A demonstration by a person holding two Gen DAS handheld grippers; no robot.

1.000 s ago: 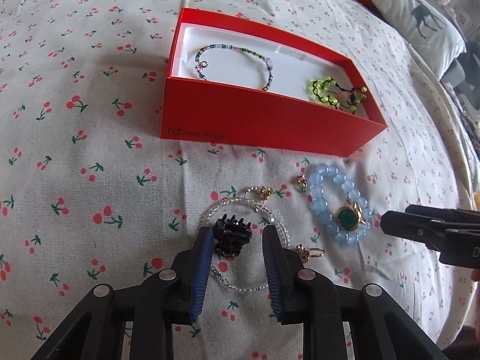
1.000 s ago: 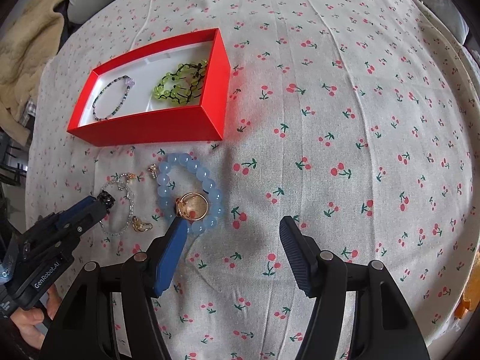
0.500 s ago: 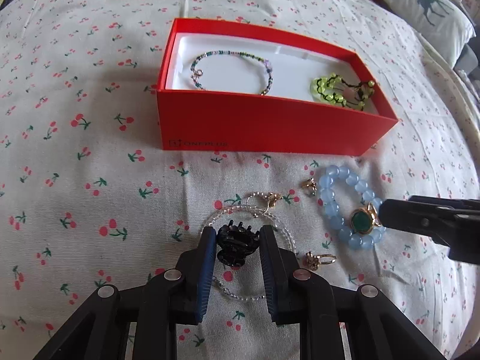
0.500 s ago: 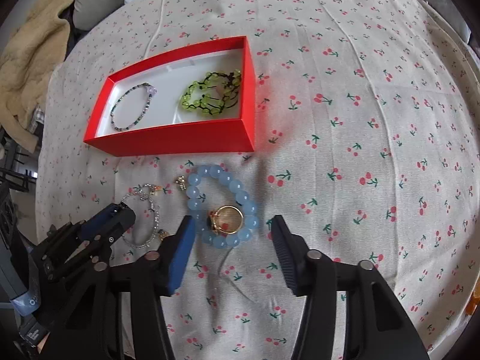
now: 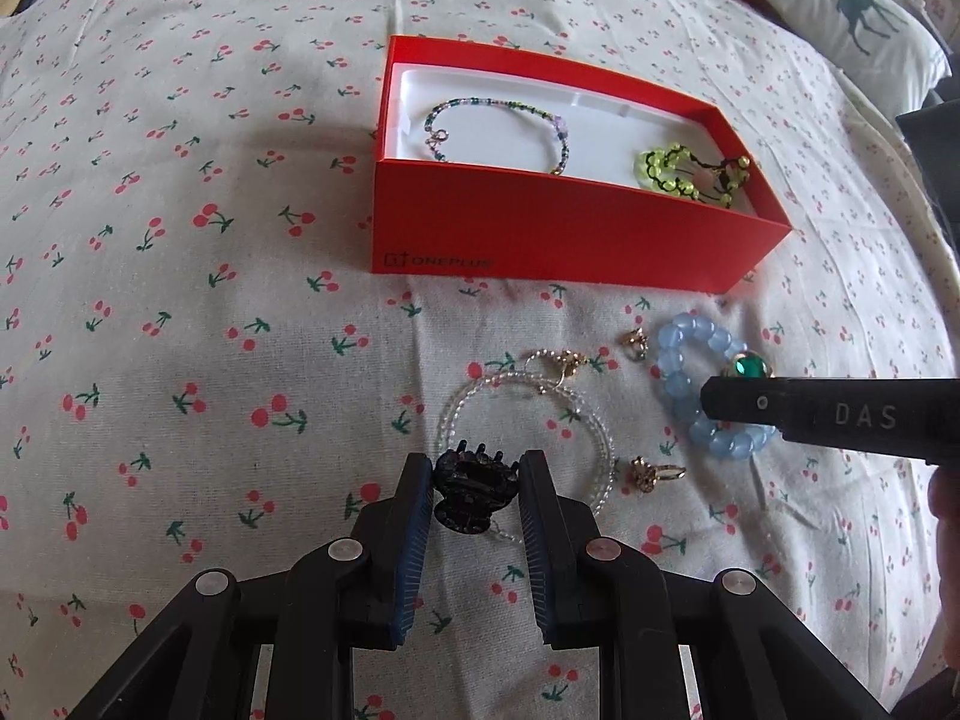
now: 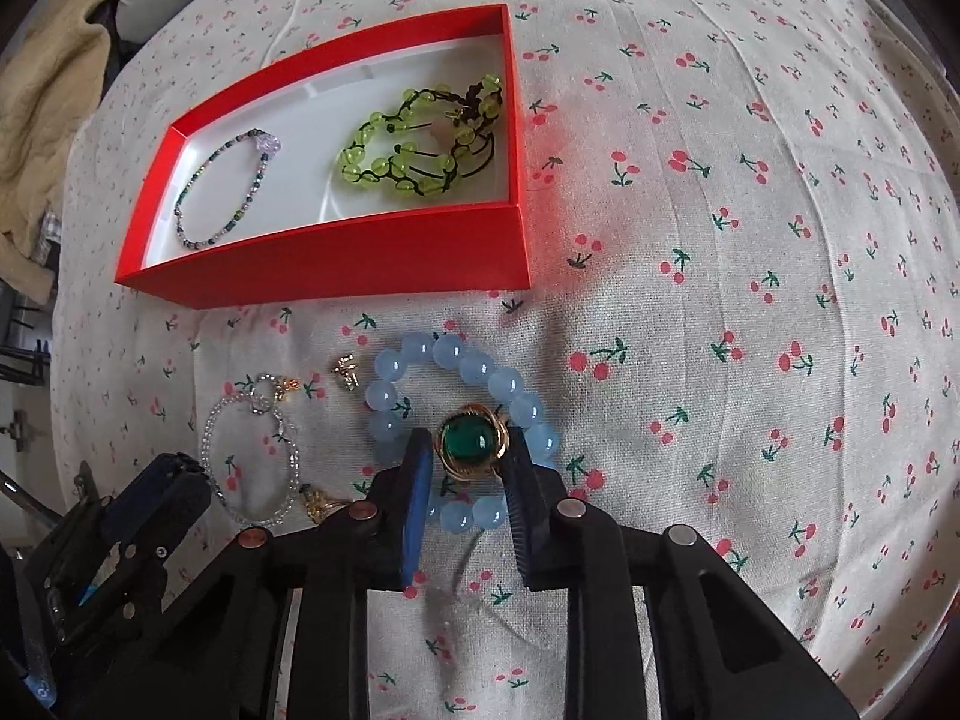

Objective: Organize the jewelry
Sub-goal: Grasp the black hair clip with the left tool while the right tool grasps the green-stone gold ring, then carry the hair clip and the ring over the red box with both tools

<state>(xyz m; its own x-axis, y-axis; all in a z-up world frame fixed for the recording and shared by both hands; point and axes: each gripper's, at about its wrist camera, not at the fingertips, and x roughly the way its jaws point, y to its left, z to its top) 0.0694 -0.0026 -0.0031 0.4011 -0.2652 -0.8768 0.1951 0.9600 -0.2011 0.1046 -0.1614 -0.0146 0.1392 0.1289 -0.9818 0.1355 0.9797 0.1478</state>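
Right gripper [image 6: 471,461] dropped and has just been closing, clamped on green-stone ring [image 6: 471,441]; left gripper [image 5: 477,492] pinching black hair claw [image 5: 474,495]; red box [image 5: 540,240] reads ONEPLUS.

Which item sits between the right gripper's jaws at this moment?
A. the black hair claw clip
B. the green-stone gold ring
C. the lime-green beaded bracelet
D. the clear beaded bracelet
B: the right wrist view shows the right gripper with its jaws, which have just been closing, against the sides of the green-stone gold ring lying on the blue beaded bracelet.
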